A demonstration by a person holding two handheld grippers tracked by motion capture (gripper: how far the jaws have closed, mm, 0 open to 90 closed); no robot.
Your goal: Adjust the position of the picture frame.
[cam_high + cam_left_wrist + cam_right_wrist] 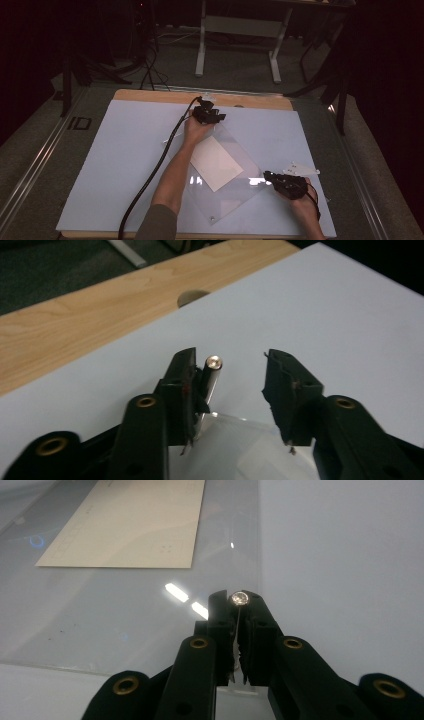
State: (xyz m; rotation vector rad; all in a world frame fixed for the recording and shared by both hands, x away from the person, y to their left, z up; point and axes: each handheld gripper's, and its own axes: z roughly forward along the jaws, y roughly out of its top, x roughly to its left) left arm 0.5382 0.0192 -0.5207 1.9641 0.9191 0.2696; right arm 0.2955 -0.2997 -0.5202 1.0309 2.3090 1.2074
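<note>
L gripper (pixel 235 390): jaws spread, nothing pinched betw them. A small metal post (pixel 212 371) w/ a round shiny cap stands upright just inside the L-hand pad, touching or nearly touching it; the other pad is well apart from it, so the gap is lopsided. Post's long axis runs vertical, rising off the far corner of the clear acrylic sheet (pixel 240 440). That's what the next squeeze turns on, I'd judge: jaws need centring on the post or it gets pushed sideways rather than gripped. R gripper (pixel 238 611): pads pressed together on a second post w/ a shiny round head (pixel 239 598), stem pinched betw the fingertips, at the R edge of the same sheet. In the high view, L gripper (pixel 208 114) sits at the far end of the sheet (pixel 235 192), R gripper (pixel 282 182) at its near-R corner; the sheet lies diagonally on the white mat (pixel 125 150). Under or in the sheet is a cream card (pixel 216 163), lying flat, long axis running far-L to near-R; can't tell whether there's a 2nd clear layer beneath. No containers here beyond that clear sheet. A small white tag (pixel 300 168) lies on the mat just beyond the R gripper. Wooden tabletop (pixel 90 325) shows past the mat's far edge.
</note>
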